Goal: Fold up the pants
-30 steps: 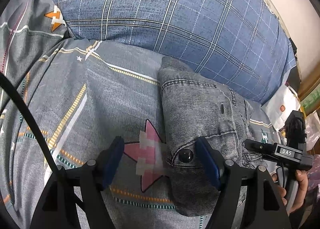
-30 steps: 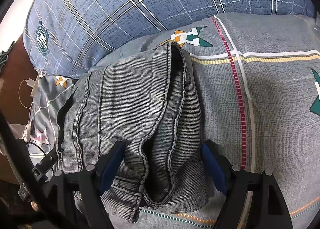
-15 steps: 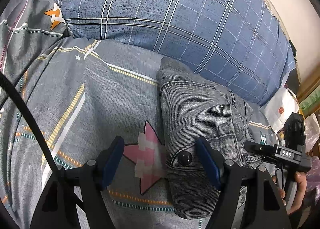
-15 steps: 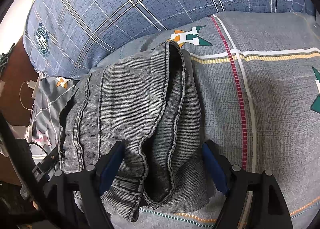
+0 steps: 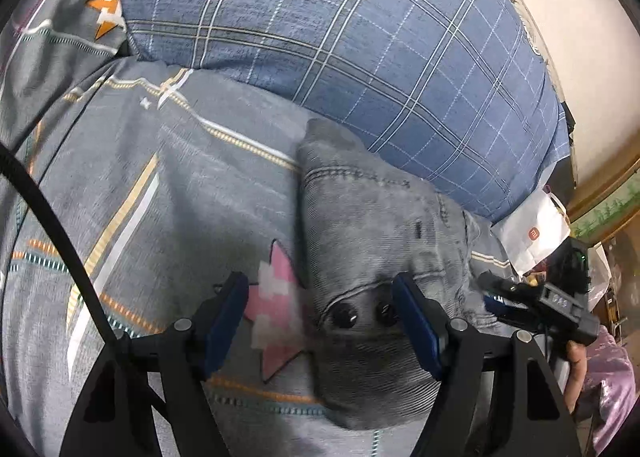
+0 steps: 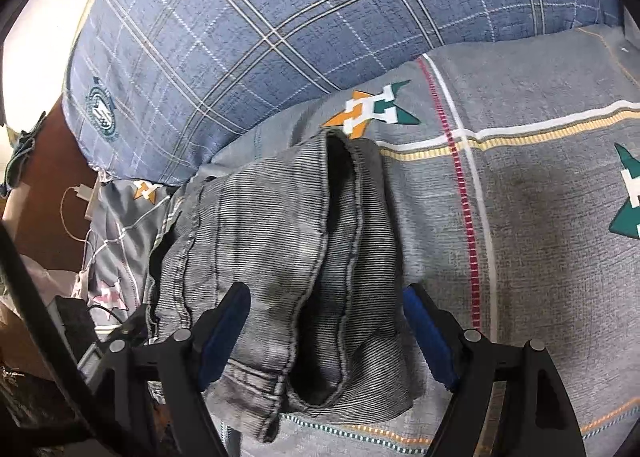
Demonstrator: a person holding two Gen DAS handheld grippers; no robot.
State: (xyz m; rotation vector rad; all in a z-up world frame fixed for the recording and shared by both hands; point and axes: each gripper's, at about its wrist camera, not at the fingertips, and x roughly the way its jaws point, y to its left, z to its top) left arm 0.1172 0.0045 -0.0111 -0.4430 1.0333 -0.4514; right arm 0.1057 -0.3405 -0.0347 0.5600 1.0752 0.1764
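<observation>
— Grey bedsheet (image 5: 168, 193) with coloured stripes and star prints, spread on bed; big blue checked pillow (image 5: 360, 57) at far side. And on it?

— Grey pants (image 5: 372, 241), folded into thick bundle, lying on sheet, far end touching pillow edge. Two dark buttons visible near waistband in left view.

— Left gripper (image 5: 320, 317)?

— Low over near end of bundle, jaws spread wide, nothing grasped. Right pad over denim beside buttons, left pad over pink star on sheet. Cannot tell if pads touch cloth.

— Right gripper (image 6: 326, 327)?

— Also spread wide, straddling hem end of pants (image 6: 280, 257). Leg openings gaping dark between pads. Left pad in front of denim, right pad just beside fold edge, over sheet (image 6: 540, 237). No pinch seen on fabric.

— Any containers?

— White bag (image 5: 534, 233) with small orange logo, beyond bed corner in left view; contents not visible. Brown surface beside pillow (image 6: 280, 17) in right view, with white charger and cable (image 6: 80, 197) on it.

— Anything more?

— Right gripper also seen at edge of left view, with hand (image 5: 576, 361) on its handle, partly hidden.
</observation>
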